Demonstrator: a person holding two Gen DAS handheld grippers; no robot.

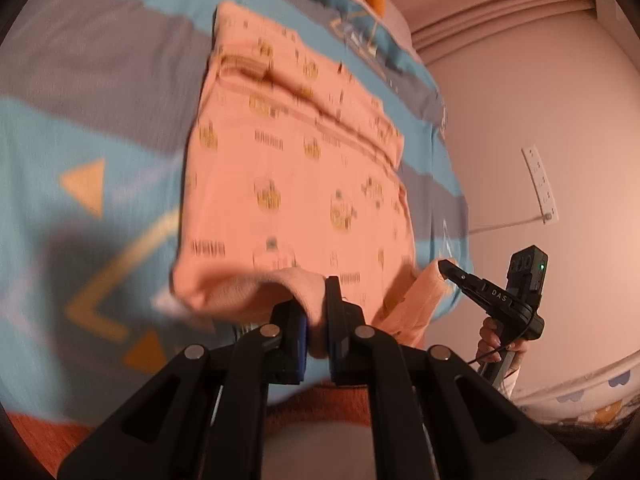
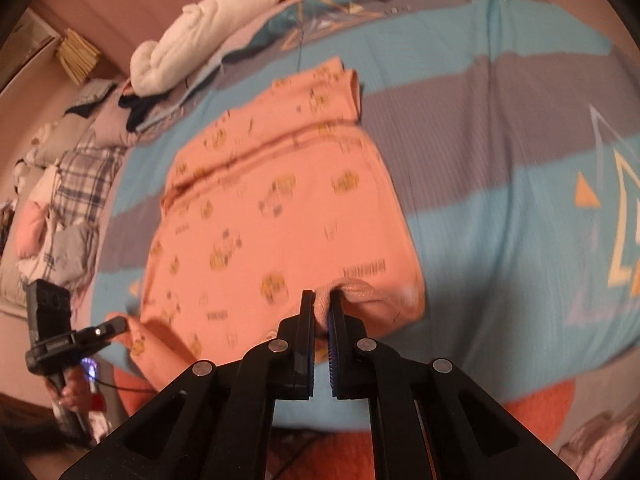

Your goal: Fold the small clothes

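A bed fills both views, its cover (image 2: 500, 208) striped in blue and grey with yellow triangles, pinkish walls behind it; an orange rug or mat shows at the near edge below the grippers.

Nearest the camera, the left gripper (image 1: 316, 300) has its jaws closed on a bunched fold of the near hem of the pink printed garment (image 1: 292, 184); the right gripper (image 2: 320, 304) is likewise clamped on a pinch of the same hem at the other near corner, a ribbed cuff or band bulging out beside its pads; each gripper is also visible from the other's camera, held by a hand at the bed's edge. The hem looks raised off the cover at both pinches, and a loose flap hangs down between them over the bed's edge.

Beyond the grips the garment lies spread flat on the cover, reaching away toward the middle of the bed, with a thicker ridge crossing its far part where the cloth appears already doubled over.

It looks like thin, light knit: soft, limp, not slippery, nothing to break; it should sag between two holds and drag on the cover, so the two near corners are the sensible places to hold, kept level and taut.

Farthest off, a heap of white, plaid and orange bedding (image 2: 200, 36) sits by the wall.
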